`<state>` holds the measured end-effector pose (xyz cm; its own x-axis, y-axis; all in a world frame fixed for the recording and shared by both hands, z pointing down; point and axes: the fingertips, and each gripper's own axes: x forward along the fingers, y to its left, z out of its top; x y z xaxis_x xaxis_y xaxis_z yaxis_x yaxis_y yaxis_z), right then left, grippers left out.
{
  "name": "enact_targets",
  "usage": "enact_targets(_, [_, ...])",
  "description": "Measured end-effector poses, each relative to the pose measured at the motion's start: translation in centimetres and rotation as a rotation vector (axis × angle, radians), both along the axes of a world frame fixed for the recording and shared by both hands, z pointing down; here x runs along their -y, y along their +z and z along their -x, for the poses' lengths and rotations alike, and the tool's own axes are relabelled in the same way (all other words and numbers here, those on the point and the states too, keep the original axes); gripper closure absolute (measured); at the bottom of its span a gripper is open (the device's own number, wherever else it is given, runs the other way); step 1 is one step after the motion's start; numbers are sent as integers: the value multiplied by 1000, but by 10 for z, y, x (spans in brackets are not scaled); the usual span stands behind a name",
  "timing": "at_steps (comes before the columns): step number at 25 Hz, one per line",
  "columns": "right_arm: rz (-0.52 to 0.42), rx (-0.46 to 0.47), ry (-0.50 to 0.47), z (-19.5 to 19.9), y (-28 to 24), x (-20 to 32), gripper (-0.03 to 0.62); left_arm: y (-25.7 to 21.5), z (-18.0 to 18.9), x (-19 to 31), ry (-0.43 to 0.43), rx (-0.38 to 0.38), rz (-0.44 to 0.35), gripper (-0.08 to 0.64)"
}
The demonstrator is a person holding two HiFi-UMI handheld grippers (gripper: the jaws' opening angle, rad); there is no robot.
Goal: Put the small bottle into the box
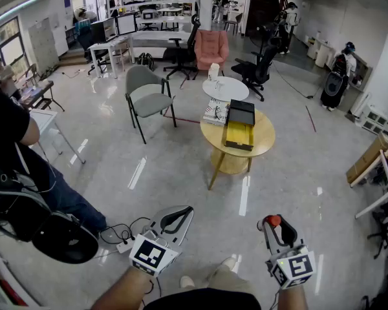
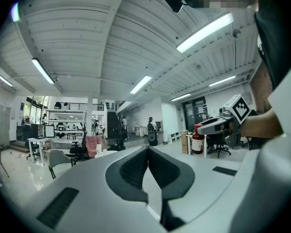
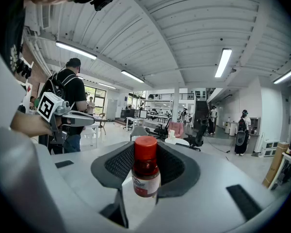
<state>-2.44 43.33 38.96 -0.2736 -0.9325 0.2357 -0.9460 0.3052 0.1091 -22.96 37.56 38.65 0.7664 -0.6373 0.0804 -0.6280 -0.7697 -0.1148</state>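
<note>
Nearest to us, low in the head view, we carry both tools in front of our body. The left gripper point(image 1: 180, 215) points level, its jaws pressed together on nothing. Its own view shows the two dark pads meeting, with only open room beyond. We judge it is held shut and aside because this job needs one tool, and a closed, empty tool snags nothing on the way.

The right gripper point(image 1: 272, 227) is the working one. Its jaws are clamped on the small bottle point(image 3: 146, 171), one pad on each side of the body below the red cap. The bottle stands upright between the pads and the tool dips a little. We take this as a carrying pose, since upright keeps the bottle from sliding out and the dip aims it toward a low target. The bottle is in the air above the bare floor point(image 1: 181, 166), resting on nothing.

Farther ahead, well apart from both tools, stands the round yellow counter point(image 1: 263, 137). On it lies the box point(image 1: 238, 146), yellow inside, with what looks like its black lid open at the far end so the mouth faces up. That is why we think it is ready to receive the bottle. Some books point(image 1: 215, 112) lie just beside it. Beyond are a small white table point(image 1: 225, 89) and a grey chair point(image 1: 144, 95).

We judge the task to be at its carrying stage, with the way across to the counter not yet covered.
</note>
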Motion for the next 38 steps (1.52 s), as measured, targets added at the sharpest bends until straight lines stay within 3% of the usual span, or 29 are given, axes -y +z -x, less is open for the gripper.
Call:
enact_targets(4, [12,-2,-7,-2,1,4,440,-1,-13,-6,69,-2,-5,543])
enact_targets(10, [-1,31,-21,-16,4,27,440,4,-29,26,67,-97,35,543])
enact_targets(21, [35,46,1,-64,23,90,440,25,-62,95,-14,2,52,543])
enact_targets(31, [48,44,3,-103,22,150,440,25,-85,171,-115,-57,73,543])
enact_targets(38, [43,55,-18,-129,18,189,440,21,-117,210,-117,-58,83,543])
